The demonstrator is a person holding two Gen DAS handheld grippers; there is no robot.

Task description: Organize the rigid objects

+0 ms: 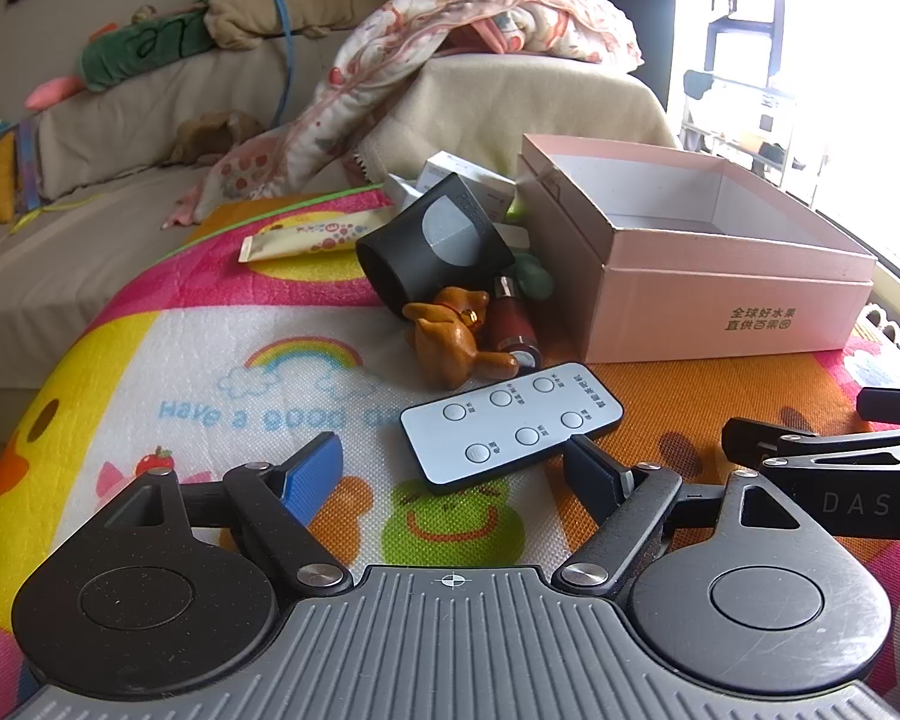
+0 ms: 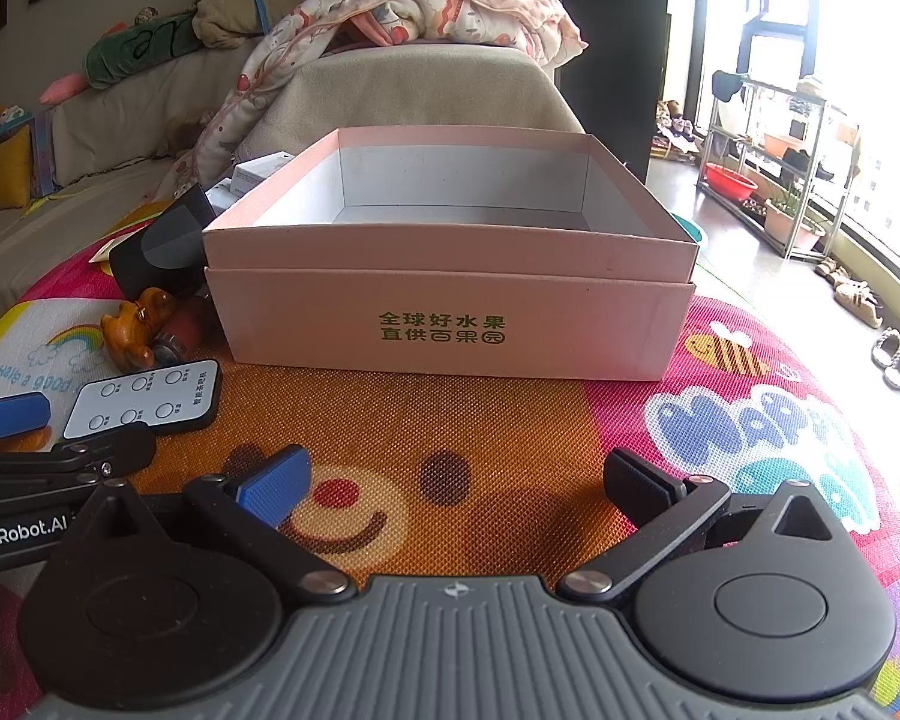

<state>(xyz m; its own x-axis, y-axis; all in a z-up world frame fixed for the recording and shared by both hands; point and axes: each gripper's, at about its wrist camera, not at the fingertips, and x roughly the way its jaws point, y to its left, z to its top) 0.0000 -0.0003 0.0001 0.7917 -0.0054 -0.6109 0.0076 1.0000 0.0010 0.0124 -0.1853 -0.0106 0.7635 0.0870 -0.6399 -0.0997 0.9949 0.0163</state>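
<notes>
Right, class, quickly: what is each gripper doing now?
Left gripper: open, holding nothing, remote just ahead.
Right gripper: open, holding nothing.

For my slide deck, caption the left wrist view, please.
Open left tongs hover just short of a white remote on the play mat, beside an empty pink box.

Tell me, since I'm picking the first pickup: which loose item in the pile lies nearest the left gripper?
The white remote control, flat on the mat just ahead of the open left gripper. The wooden bear figurine and black cylinder sit farther back.
</notes>
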